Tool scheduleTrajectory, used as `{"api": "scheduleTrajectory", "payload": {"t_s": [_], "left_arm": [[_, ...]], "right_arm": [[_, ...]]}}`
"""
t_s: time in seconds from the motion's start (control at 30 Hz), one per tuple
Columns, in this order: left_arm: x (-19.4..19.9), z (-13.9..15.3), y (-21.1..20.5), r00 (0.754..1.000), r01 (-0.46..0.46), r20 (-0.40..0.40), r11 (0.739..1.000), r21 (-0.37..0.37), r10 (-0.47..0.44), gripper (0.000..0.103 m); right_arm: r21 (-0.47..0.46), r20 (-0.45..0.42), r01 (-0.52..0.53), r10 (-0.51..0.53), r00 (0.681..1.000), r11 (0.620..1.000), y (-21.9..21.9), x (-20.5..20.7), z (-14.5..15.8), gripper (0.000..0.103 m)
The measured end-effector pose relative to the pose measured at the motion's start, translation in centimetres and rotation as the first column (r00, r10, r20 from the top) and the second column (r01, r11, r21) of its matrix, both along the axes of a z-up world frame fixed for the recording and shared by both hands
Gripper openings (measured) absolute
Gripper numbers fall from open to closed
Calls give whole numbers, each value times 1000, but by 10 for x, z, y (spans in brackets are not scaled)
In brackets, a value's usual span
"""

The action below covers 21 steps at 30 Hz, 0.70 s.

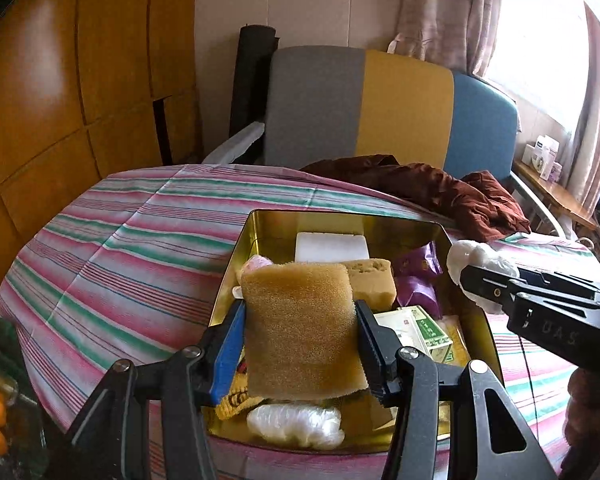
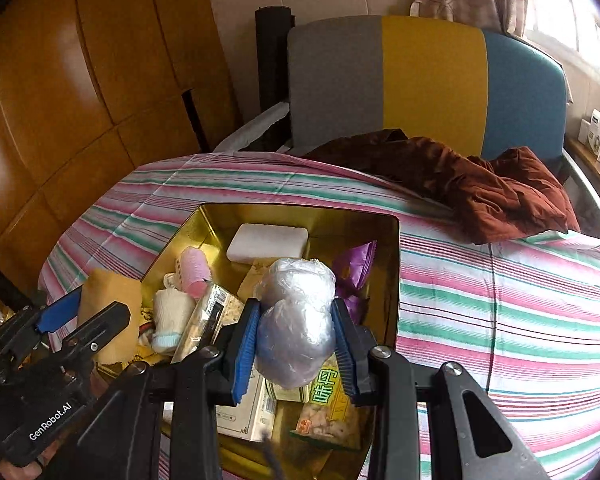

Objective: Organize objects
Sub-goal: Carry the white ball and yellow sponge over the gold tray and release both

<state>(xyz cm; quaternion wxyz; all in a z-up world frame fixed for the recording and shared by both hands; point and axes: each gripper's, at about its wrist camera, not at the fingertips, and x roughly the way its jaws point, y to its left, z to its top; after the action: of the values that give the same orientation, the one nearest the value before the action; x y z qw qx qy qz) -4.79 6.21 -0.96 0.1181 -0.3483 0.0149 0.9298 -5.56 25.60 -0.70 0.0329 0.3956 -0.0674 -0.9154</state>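
A gold tin box [image 1: 236, 264] [image 2: 172, 236] sits on the striped tablecloth, filled with small items. My left gripper [image 1: 300, 344] is shut on a tan sponge [image 1: 300, 320] and holds it above the box's near left part; it also shows at the left of the right wrist view [image 2: 88, 316]. My right gripper [image 2: 296, 344] is shut on a crumpled clear plastic bag [image 2: 296, 320] above the box's near side; that bag shows in the left wrist view [image 1: 472, 260] at the box's right edge.
In the box lie a white block [image 1: 332, 246] [image 2: 266, 242], a purple packet [image 1: 416, 280] [image 2: 354, 272], a second sponge [image 1: 372, 284], another plastic bag [image 1: 296, 424], a pink-and-white sock [image 2: 180, 296] and snack packs [image 2: 328, 412]. A brown cloth [image 2: 480, 192] lies behind, before a padded chair [image 2: 428, 80].
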Motion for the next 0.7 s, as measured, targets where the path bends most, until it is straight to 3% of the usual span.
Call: {"api": "scheduleTrajectory", "payload": {"t_s": [0.7], "left_arm": [[-3,1,15,1000,30,-2,999,-26,-30,54]], "right_arm": [[-9,27,20,-20,999,1000,12,-8,-10,35]]}}
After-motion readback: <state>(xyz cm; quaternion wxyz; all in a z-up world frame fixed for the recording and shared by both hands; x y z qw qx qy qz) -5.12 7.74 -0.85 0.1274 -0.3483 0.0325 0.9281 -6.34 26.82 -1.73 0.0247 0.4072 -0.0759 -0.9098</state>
